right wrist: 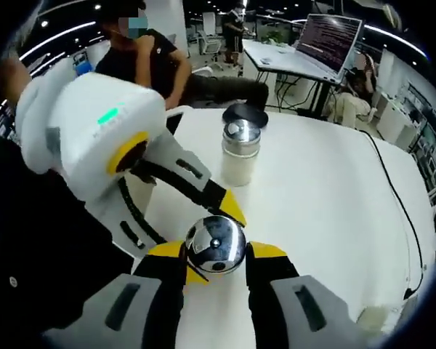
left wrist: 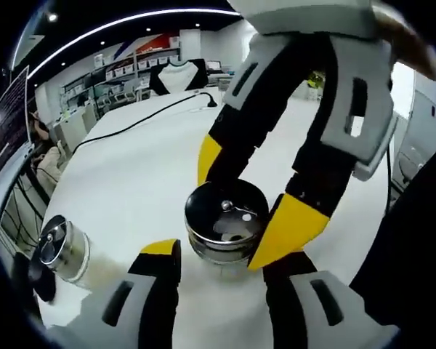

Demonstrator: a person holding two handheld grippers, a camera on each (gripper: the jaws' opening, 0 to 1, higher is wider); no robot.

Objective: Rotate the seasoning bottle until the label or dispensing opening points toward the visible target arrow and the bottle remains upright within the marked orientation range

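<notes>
Centrally, on the white table (left wrist: 131, 174), the seasoning bottle (left wrist: 227, 222) stands upright, its shiny metal cap facing up and its long axis vertical.

Left gripper view: a second, similar bottle (left wrist: 62, 251) stands at the far left near the table edge, well apart from the task's bottle. The left claw (left wrist: 221, 262) sits just beside the near side of the seasoning bottle, its jaws spread wider than the cap and apparently not gripping. The right claw (left wrist: 251, 203) reaches down from above, its yellow tips set on either side of the cap; it appears closed on it.

Right gripper view: the right claw (right wrist: 216, 256) flanks the seasoning bottle (right wrist: 215, 243) with both yellow tips at the cap's sides. The left claw (right wrist: 203, 200) comes in from the left, touching or nearly touching the bottle. The second bottle (right wrist: 240, 151) stands farther off.

Judgement: the turn hinges on the right claw straddling the vertical axis. No target arrow is discernible.
</notes>
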